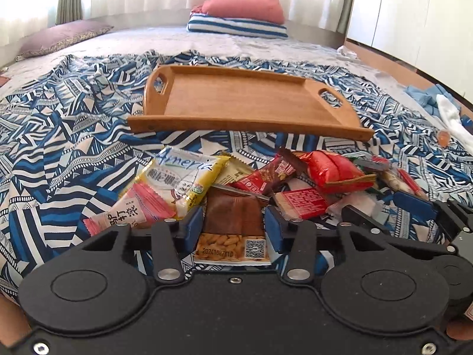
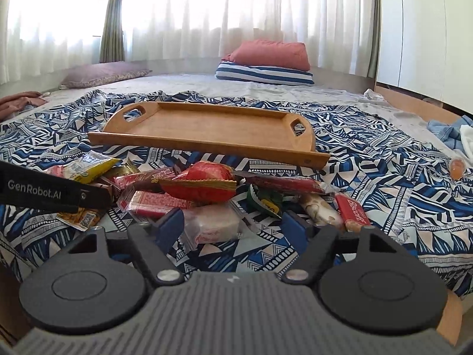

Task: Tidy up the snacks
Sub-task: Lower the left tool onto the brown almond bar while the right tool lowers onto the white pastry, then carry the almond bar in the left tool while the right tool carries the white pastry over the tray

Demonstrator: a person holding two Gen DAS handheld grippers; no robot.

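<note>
A pile of snack packets lies on the patterned bedspread in front of an empty wooden tray (image 1: 245, 100), which also shows in the right wrist view (image 2: 212, 127). My left gripper (image 1: 233, 222) is open, its blue pads on either side of a brown peanut packet (image 1: 233, 219). A yellow packet (image 1: 180, 177), a pink packet (image 1: 133, 210) and a red puffed bag (image 1: 337, 168) lie around it. My right gripper (image 2: 233, 227) is open around a clear-wrapped white snack (image 2: 215, 224). The red bag (image 2: 201, 186) and a red biscuit bar (image 2: 353, 211) lie beyond.
The blue and white bedspread (image 1: 59, 136) covers the bed. Folded striped and red bedding (image 1: 239, 14) lies at the far end, a purple pillow (image 1: 59, 37) far left. Blue and white clothes (image 1: 437, 100) and a small orange item (image 2: 456, 167) lie on the right.
</note>
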